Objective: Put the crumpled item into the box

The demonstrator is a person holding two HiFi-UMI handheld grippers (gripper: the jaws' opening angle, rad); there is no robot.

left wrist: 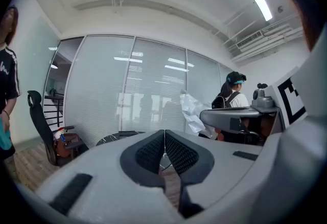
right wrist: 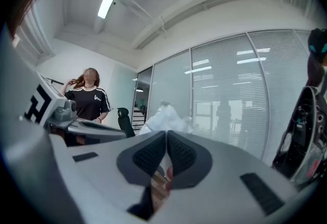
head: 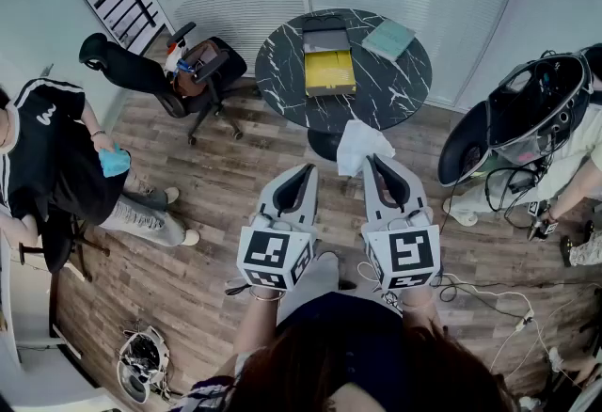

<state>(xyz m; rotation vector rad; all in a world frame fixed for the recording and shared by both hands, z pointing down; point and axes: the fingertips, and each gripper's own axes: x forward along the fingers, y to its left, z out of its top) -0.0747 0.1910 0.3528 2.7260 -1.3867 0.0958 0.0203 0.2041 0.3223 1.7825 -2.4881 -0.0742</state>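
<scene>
Crumpled item (head: pixel 360 143) pinched at right tongs (head: pixel 374 161) tip; left tongs (head: pixel 308 169) closed, empty.

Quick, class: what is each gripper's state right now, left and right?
Left gripper: jaws shut, nothing between them.
Right gripper: jaws shut on the white crumpled item.
</scene>
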